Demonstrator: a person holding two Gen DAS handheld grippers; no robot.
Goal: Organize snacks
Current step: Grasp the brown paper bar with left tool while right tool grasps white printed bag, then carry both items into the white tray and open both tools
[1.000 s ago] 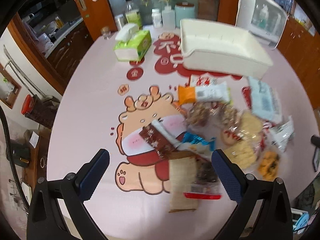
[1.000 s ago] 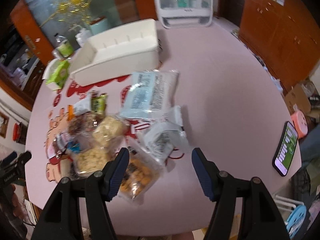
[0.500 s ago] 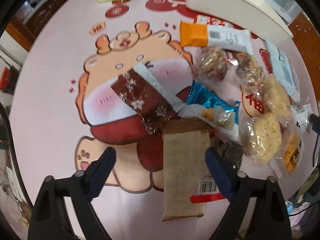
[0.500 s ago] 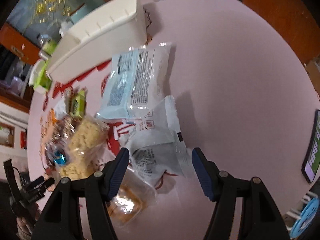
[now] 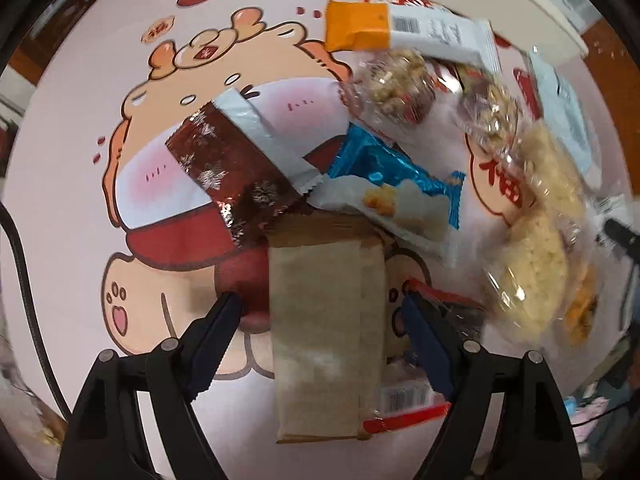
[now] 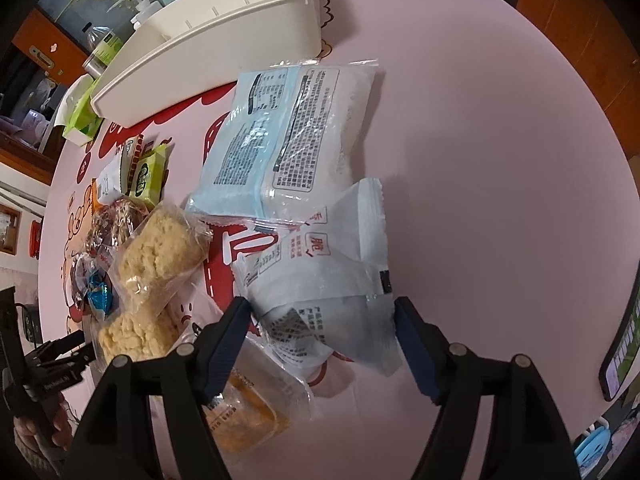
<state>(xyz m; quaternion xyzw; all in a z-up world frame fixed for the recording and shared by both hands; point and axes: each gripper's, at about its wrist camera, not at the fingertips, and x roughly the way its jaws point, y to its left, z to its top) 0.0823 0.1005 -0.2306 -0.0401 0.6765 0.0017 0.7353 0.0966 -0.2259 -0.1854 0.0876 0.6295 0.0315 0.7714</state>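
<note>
Left tool (image 5: 322, 312) open, jaws straddling the brown packet (image 5: 324, 332). Right tool (image 6: 322, 316) open, jaws flanking the white packet (image 6: 328, 300), nearer than the white bin (image 6: 224, 28).

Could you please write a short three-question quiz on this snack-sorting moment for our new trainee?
1. True or false: the left gripper has its fingers shut on the brown paper packet.
2. Multiple choice: which packet lies between the fingers of the right gripper? A) the large pale blue packet B) the crumpled white packet C) the green packet
3. Fill in: the white bin sits at the ____ side of the snack pile, seen from the right wrist.

Key:
1. False; the fingers are spread on either side of it.
2. B
3. far
</note>
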